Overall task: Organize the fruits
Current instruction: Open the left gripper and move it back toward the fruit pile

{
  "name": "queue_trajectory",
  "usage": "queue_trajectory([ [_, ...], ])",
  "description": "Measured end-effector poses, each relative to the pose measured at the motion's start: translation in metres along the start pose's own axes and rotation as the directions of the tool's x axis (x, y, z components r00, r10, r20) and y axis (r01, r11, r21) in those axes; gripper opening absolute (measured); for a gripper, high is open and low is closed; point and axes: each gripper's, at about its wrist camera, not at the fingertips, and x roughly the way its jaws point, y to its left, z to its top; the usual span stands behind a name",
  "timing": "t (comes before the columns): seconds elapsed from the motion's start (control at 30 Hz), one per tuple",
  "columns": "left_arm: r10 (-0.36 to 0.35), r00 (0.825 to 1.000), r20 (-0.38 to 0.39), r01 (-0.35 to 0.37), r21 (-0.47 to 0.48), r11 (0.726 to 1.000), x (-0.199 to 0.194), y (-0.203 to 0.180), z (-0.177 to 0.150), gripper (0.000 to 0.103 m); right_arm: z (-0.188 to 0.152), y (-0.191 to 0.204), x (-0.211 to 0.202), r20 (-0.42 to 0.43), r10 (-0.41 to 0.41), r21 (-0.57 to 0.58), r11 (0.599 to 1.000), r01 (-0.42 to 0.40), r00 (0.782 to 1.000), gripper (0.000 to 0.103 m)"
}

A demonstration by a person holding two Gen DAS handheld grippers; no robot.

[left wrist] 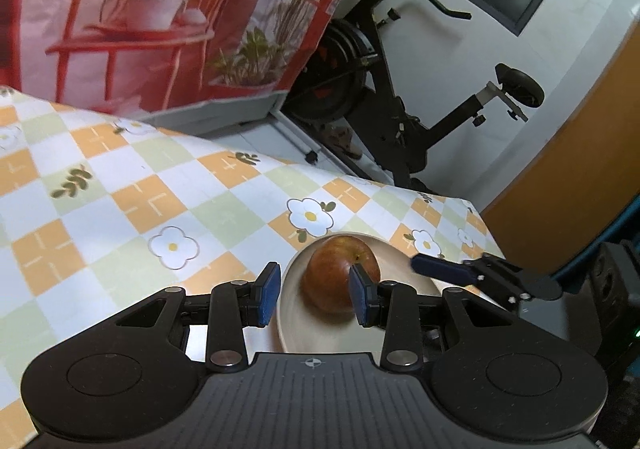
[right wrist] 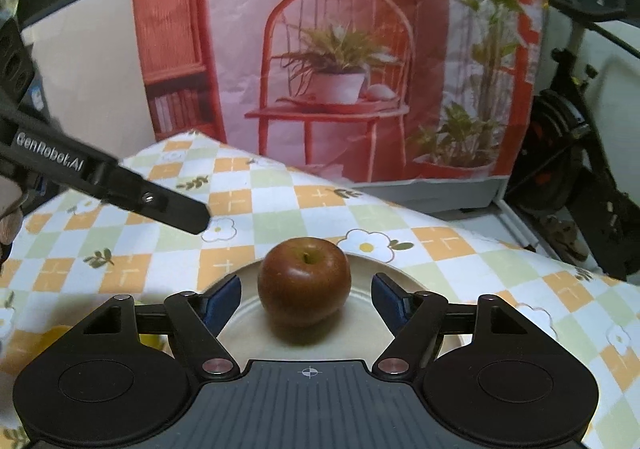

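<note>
A dark red apple [right wrist: 304, 281] stands upright, stem up, on a cream plate [right wrist: 360, 323] on the checked tablecloth. My right gripper [right wrist: 306, 301] is open with a blue pad on each side of the apple, and neither pad touches it. In the left wrist view the same apple [left wrist: 340, 273] lies on the plate [left wrist: 290, 329]. My left gripper [left wrist: 315, 293] hovers over the plate's near left rim, open, with a narrow gap and nothing gripped. One finger of the right gripper [left wrist: 440, 269] reaches in from the right. A left gripper finger [right wrist: 160, 205] crosses the upper left of the right wrist view.
Something yellow [right wrist: 150, 341], mostly hidden behind my right gripper, lies on the cloth left of the plate. A printed backdrop [right wrist: 340, 49] stands behind the table. An exercise bike [left wrist: 400, 97] stands beyond the table's far edge [left wrist: 360, 177], with an orange door [left wrist: 560, 189] at the right.
</note>
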Motion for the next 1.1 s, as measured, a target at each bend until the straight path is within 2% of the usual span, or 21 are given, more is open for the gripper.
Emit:
queue_trajectory([
  [0.37,0.125,0.988,0.095,-0.134,0.095,0.986,-0.065,-0.026,-0.036,0.039,-0.042,0.018,-0.070,0.093,-0.052,0.121,0.992,0.040,0.994,0.066],
  [0.6,0.130,0.987,0.098,-0.138,0.072,0.988,-0.087,-0.036,-0.067,0.039,-0.072,0.043,-0.104,0.125,-0.060,0.156,0.987,0.040,0.990,0.066],
  [0.9,0.148,0.983,0.107,-0.154,0.050,0.987,-0.104,-0.041,-0.099,0.039,-0.099,0.071,-0.120,0.093,-0.055,0.145,0.989,0.041,0.994,0.066],
  [1.1,0.201,0.972,0.118,-0.206,0.031,0.978,-0.111,-0.042,-0.117,0.039,-0.099,0.087,-0.120,0.076,-0.043,0.116,0.993,0.034,0.996,0.066],
])
